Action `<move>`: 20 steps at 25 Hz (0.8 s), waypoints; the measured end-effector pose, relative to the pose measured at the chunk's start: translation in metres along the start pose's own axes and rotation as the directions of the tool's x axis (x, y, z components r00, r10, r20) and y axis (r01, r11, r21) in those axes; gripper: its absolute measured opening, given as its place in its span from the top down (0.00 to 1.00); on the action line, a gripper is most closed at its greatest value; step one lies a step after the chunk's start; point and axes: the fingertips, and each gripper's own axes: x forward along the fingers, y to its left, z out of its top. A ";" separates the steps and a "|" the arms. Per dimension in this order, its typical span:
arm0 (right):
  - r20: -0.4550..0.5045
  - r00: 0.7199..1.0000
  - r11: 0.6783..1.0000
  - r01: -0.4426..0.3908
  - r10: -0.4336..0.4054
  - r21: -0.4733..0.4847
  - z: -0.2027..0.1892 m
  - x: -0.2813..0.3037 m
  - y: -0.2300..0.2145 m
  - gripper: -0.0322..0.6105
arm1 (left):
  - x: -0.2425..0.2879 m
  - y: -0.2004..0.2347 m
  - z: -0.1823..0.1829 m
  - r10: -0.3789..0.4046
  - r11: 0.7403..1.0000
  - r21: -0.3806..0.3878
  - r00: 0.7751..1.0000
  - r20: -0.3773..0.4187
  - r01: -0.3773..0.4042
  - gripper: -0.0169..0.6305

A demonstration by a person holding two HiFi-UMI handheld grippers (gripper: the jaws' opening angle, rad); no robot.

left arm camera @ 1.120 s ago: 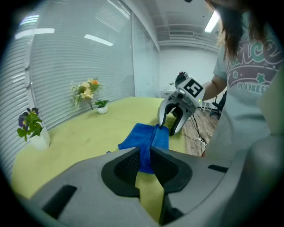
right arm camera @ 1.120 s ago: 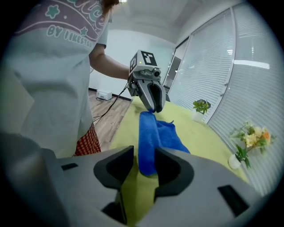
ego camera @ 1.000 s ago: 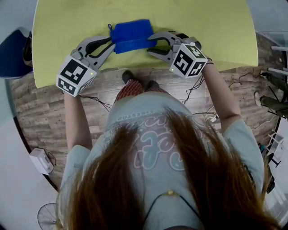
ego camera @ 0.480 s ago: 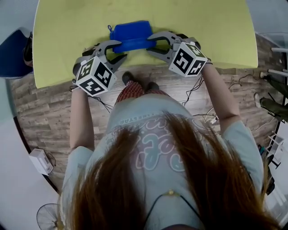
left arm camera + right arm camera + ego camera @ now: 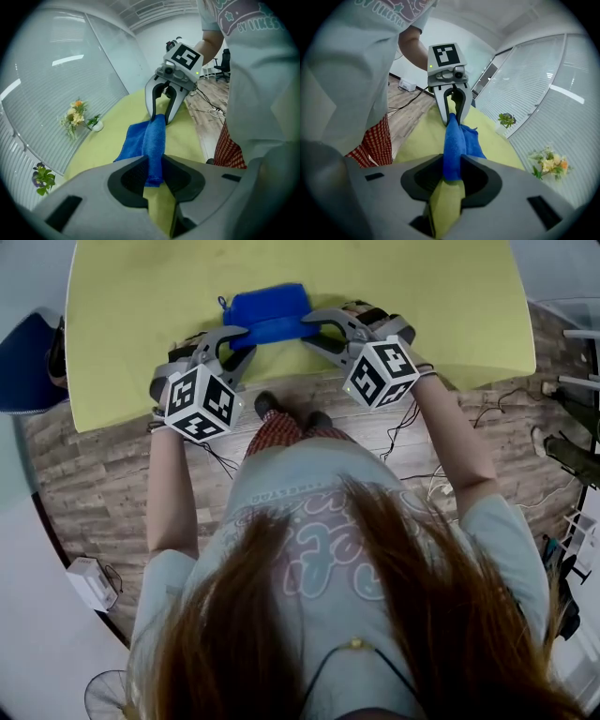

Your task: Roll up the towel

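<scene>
Towel [image 5: 267,313], partly rolled, stretches between both claws. The left gripper [image 5: 153,173] has regripped lower than a second ago, its jaws just closing onto the roll's end. The right gripper [image 5: 451,169], also tightening, pinches the other end. Another turn looks ready.

An office room with glass partition walls.
From my remote station I see a yellow-green table [image 5: 375,277] on a wood-pattern floor [image 5: 94,465], with glass walls and horizontal blinds [image 5: 56,70] along one side. A dark office chair [image 5: 226,61] stands further back. Loose cables [image 5: 412,423] lie on the floor, a fan [image 5: 103,695] is low in the corner of the head view, and small pots of flowers [image 5: 77,115] stand on the table near the glass.
</scene>
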 end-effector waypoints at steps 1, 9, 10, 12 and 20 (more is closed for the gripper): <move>-0.003 1.000 1.000 0.012 -0.012 -0.007 -0.001 0.000 0.000 0.78 | 0.000 0.000 0.000 0.007 1.000 -0.001 1.000 0.001 -0.007 0.84; 0.032 0.999 1.000 0.017 -0.018 0.006 0.004 -0.021 0.016 0.80 | -0.008 -0.021 0.012 0.009 1.000 -0.030 1.000 0.020 -0.008 0.85; 0.036 0.999 1.000 0.019 -0.019 0.005 0.005 -0.024 0.019 0.80 | -0.010 -0.026 0.014 0.006 0.999 -0.034 1.000 0.026 -0.005 0.85; 0.042 0.999 1.000 0.015 -0.016 0.011 0.006 -0.029 0.028 0.80 | -0.014 -0.035 0.017 -0.003 0.999 -0.047 0.999 0.036 0.005 0.85; 0.072 0.993 0.979 -0.105 0.093 0.176 0.013 -0.033 0.027 0.79 | -0.019 -0.036 0.018 -0.077 0.993 -0.089 0.996 0.042 0.080 0.85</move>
